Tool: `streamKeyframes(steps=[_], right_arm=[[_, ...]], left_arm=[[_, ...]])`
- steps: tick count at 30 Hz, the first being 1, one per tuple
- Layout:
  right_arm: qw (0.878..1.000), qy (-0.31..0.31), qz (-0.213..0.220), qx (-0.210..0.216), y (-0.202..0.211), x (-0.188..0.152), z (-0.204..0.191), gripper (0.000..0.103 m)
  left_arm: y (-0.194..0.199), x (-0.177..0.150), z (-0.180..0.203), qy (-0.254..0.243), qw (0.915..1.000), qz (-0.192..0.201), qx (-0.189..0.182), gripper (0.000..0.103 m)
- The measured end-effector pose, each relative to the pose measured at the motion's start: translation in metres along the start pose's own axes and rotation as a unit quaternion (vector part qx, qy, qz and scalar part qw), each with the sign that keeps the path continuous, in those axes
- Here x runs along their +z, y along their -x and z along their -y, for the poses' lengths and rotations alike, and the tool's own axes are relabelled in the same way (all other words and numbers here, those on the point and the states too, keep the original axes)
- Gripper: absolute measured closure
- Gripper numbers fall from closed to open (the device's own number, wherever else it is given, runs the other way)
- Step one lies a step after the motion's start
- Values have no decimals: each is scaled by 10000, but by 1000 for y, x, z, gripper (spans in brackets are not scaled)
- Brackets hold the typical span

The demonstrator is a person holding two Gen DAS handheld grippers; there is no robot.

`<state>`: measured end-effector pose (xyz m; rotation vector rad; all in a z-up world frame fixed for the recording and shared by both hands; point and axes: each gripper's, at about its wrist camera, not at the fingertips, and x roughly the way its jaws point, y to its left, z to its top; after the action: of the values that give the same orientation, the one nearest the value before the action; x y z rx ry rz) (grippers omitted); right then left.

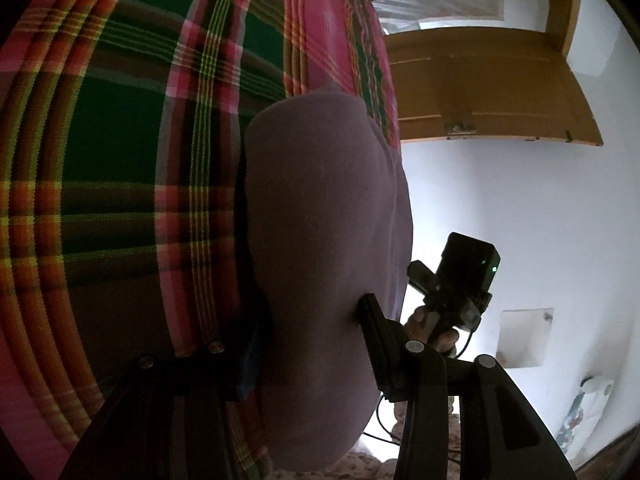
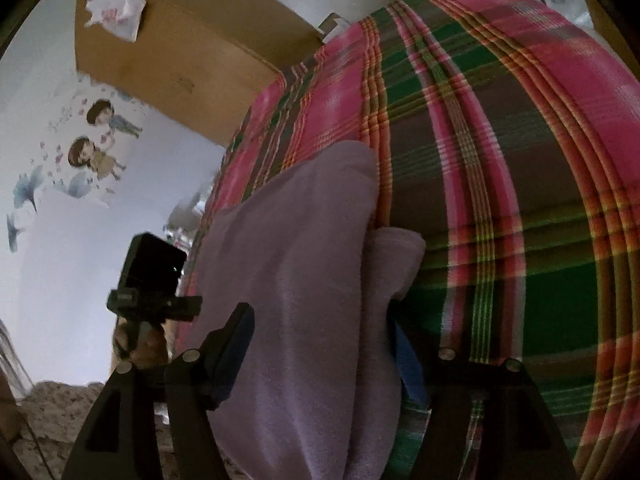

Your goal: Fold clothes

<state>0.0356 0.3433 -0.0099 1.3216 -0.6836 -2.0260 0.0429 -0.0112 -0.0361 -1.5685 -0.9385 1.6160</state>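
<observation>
The plaid bedcover [image 1: 120, 160] fills the background of both wrist views, and the lilac garment [image 1: 320, 240] hangs against it, held up off the surface with its long axis running from the tongs away along the line of sight, its far end lying on or just above the plaid. The left tongs [image 1: 316, 344] and the right tongs [image 2: 320, 344] are each clamped on a near edge of the garment, which bulges between the fingers. The garment appears doubled over at least once, so the fold is judged partly done; laying it flat remains.
</observation>
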Motion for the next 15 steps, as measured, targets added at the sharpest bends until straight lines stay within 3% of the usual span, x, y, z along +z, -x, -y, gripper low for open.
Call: streamKeyframes(steps=[3,6,15], right_arm=[[9998,1,6,-203,3,-2,2,58],[9997,-43,75,-235,5,-4,3,62],[9952,405,240,-862,1,-11,-14,71]], left_arm=[[3,-4,-1,2,10000,37,20,58],[1,-4,0,22,10000,80,25,60],[2,-6,0,8,9997,230,38,68]])
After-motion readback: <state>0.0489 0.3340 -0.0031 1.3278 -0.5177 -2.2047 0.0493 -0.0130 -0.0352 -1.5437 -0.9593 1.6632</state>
